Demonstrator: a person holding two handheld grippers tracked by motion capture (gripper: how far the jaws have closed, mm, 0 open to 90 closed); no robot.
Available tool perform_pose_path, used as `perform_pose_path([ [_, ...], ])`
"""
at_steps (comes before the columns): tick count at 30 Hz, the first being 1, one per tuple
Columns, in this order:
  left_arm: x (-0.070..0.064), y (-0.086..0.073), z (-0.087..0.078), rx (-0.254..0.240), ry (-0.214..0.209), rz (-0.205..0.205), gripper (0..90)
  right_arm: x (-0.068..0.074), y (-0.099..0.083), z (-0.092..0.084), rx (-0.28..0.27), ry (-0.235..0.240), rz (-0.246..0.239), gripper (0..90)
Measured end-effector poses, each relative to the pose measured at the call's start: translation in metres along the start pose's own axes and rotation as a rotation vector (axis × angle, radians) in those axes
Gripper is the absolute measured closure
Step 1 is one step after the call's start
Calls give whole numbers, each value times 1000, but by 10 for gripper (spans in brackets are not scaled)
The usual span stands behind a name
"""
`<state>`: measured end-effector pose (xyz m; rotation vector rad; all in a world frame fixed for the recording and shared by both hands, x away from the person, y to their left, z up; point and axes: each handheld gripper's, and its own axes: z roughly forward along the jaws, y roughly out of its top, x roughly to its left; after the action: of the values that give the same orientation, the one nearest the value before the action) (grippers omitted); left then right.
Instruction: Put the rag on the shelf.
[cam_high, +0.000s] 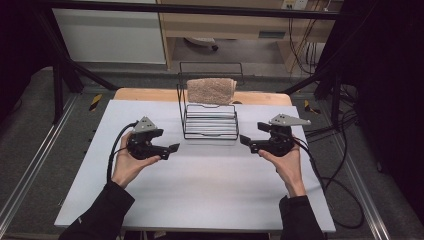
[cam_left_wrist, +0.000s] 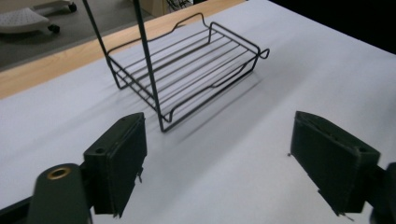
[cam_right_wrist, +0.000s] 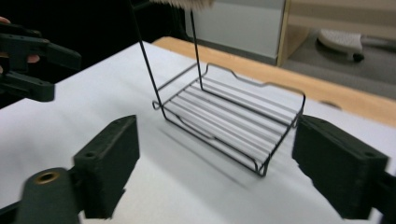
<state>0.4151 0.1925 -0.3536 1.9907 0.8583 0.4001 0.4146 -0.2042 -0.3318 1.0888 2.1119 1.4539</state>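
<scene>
The left tongs are wide apart and hold nothing. The right tongs are wide apart too, and they also hold nothing. Each is held in a hand just above the desk, one on each side, and they point in toward each other.

Between them, a bit farther back, stands a black wire rack. Its low tray has thin bars and nothing lies in it. Thin wire posts go up from the tray to a top bar. A brown towel hangs folded over that top bar, above the tray. In the right gripper view the towel's edge peeks in at the very top.

The towel looks like the thing to be worked on. Nothing is touching it yet, and both tongs are well away from it. So I think the job is only at its start. What is left is to reach up to the towel, grab it and move it.
</scene>
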Motion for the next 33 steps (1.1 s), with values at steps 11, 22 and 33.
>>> perform_pose_path([
  [11, -3, -48, -6, 32, 45, -16, 100, -5, -43, -1, 80, 12, 23, 17],
  [22, 0, -80, -11, 47, 35, -33, 93, -8, -84, -4, 122, 47, 59, 6],
  [33, 4, -101, -18, 67, 22, -28, 84, -16, -116, -14, 170, 72, 51, 6],
])
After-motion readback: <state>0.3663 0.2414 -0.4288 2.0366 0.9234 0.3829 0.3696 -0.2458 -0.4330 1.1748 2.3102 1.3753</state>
